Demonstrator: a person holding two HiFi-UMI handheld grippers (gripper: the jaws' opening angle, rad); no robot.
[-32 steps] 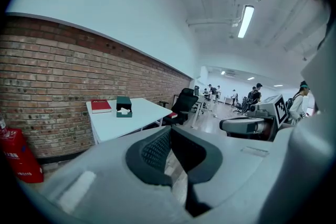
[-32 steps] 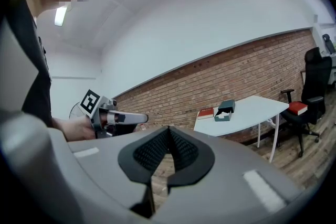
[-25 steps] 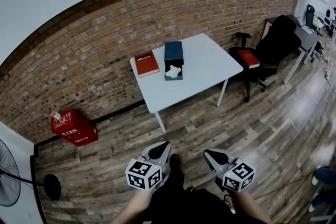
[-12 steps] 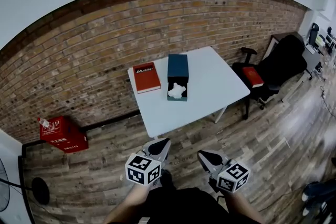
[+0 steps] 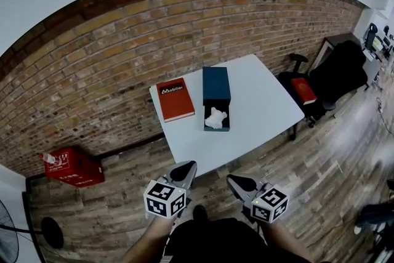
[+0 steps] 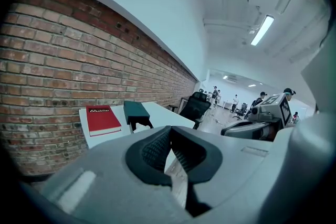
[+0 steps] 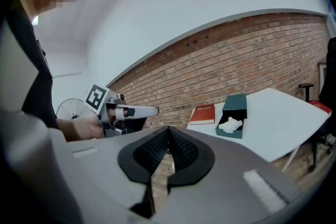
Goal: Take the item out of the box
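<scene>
A dark teal box [image 5: 216, 84] lies on the white table [image 5: 258, 111] with its drawer pulled out toward me. In the drawer rests a white crumpled item [image 5: 215, 119]. The right gripper view shows the box [image 7: 235, 104] and the item [image 7: 230, 124] as well; the left gripper view shows only the box [image 6: 136, 111]. My left gripper [image 5: 186, 168] and right gripper [image 5: 234, 181] hang side by side over the floor, short of the table's near edge. Each one's jaws meet at the tips with nothing between them.
A red book [image 5: 175, 99] lies left of the box. A brick wall backs the table. A black office chair [image 5: 329, 78] with a red object [image 5: 305, 90] stands at the right, and a red case [image 5: 71, 166] and a fan base [image 5: 52, 232] at the left.
Both grippers and the head have moved toward the table, which now sits lower and larger in the head view. The jaws stayed closed.
</scene>
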